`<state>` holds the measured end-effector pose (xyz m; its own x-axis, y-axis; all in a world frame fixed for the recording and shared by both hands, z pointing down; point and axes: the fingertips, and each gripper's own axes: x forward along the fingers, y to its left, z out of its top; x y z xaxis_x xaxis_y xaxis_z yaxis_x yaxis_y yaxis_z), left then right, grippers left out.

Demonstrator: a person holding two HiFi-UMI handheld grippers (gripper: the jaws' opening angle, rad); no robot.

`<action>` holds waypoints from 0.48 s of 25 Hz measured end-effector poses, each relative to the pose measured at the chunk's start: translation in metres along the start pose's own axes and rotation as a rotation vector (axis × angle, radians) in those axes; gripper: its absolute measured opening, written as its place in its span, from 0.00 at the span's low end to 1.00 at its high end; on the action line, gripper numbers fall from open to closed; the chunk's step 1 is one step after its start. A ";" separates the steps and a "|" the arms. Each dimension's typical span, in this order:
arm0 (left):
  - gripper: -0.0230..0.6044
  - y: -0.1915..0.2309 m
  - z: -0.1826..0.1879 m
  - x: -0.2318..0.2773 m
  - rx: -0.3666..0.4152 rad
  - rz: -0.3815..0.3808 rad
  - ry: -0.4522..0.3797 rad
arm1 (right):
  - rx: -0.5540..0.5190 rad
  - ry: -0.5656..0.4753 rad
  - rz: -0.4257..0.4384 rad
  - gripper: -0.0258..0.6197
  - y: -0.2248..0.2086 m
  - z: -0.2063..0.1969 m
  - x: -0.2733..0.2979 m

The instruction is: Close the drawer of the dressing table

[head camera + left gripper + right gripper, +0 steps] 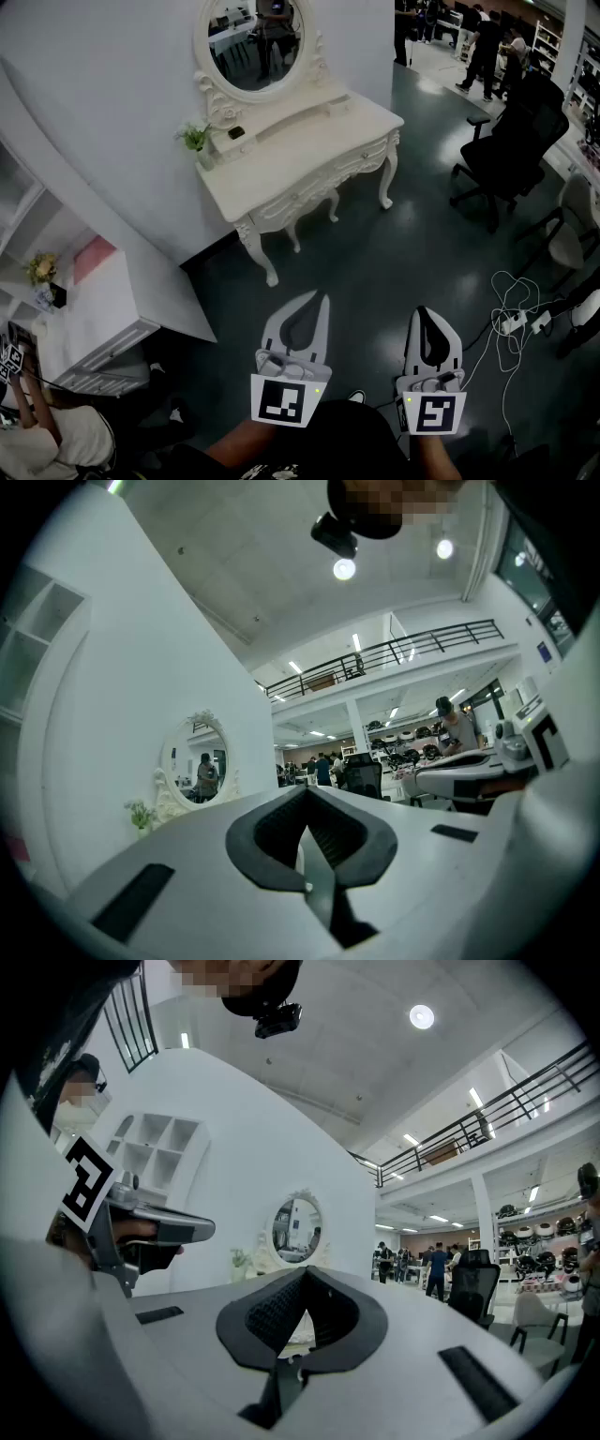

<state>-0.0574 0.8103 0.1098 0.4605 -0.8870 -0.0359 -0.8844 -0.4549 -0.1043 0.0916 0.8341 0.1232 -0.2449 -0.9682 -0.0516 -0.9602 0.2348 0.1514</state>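
Head view: the white dressing table (281, 155) stands against the wall at the top of the frame, an oval mirror (255, 42) above it and a small plant (195, 139) at the left end of this desk. Its drawer front (317, 183) faces the dark floor; I cannot tell whether it stands out. The left tongs (322, 300) and right tongs (421, 312) are held low in the frame, well apart from the desk, each with its tips together and nothing between them. A black office chair (511, 141) stands at the right.

Left gripper view: the left tongs (306, 795) are closed and empty. The mirror (199, 766) and plant (141, 813) show far off at the left.

Right gripper view: the right tongs (305, 1275) are closed on nothing. The mirror (295, 1230) lies straight ahead beyond them, and the left tongs' marker cube (86, 1185) shows at the left edge.
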 end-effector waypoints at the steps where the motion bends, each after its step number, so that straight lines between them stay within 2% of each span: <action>1: 0.04 -0.002 -0.001 0.002 0.001 0.001 0.004 | -0.001 0.005 0.000 0.04 -0.002 -0.001 0.001; 8: 0.04 -0.012 -0.003 0.011 0.015 0.007 0.011 | 0.020 0.016 0.001 0.04 -0.014 -0.003 0.002; 12: 0.04 -0.018 -0.007 0.013 0.010 0.013 0.021 | 0.065 -0.029 0.031 0.04 -0.019 -0.002 -0.002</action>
<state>-0.0358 0.8067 0.1180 0.4474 -0.8942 -0.0165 -0.8893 -0.4429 -0.1139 0.1102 0.8319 0.1224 -0.2776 -0.9576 -0.0770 -0.9585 0.2707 0.0893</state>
